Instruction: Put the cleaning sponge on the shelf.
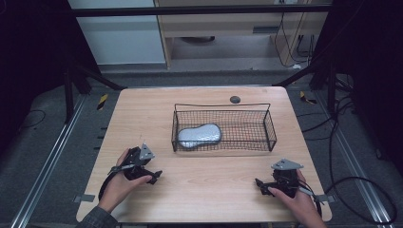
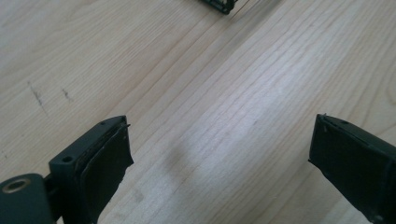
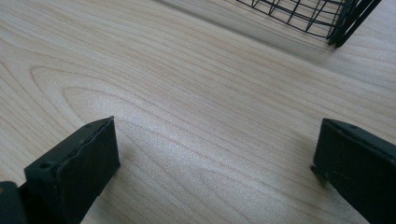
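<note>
Wood table (image 1: pixel 204 190) carries a black wire basket (image 1: pixel 268 130) a little far of its middle. Inside the basket, at its left end, lies a grey padded object (image 1: pixel 199 134), long and rounded, flat on the mesh bottom. What exactly this object is I cannot tell.

At the near left part of the table, the left gripper (image 1: pixel 154 176) is held in a person's hand (image 1: pixel 119 183), with a grey three-cornered plate (image 1: pixel 146 152) on top. It is near the left near corner of the basket but apart from it, and it points to the right. In the left gripper view the two black jaws stand wide apart with bare wood between them, and one corner of the basket (image 2: pixel 223 5) shows at the far edge.

At the near right part of the table, the right gripper (image 1: pixel 260 185) is held in the other hand (image 1: pixel 302 199), also with a grey plate (image 1: pixel 286 165) on top, and it points to the left. In the right gripper view its jaws are also spread wide with nothing between them, and the basket corner (image 3: pixel 327 16) is seen at the far right.

Both grippers are well apart from each other and from the grey object, and neither touches the basket.
</note>
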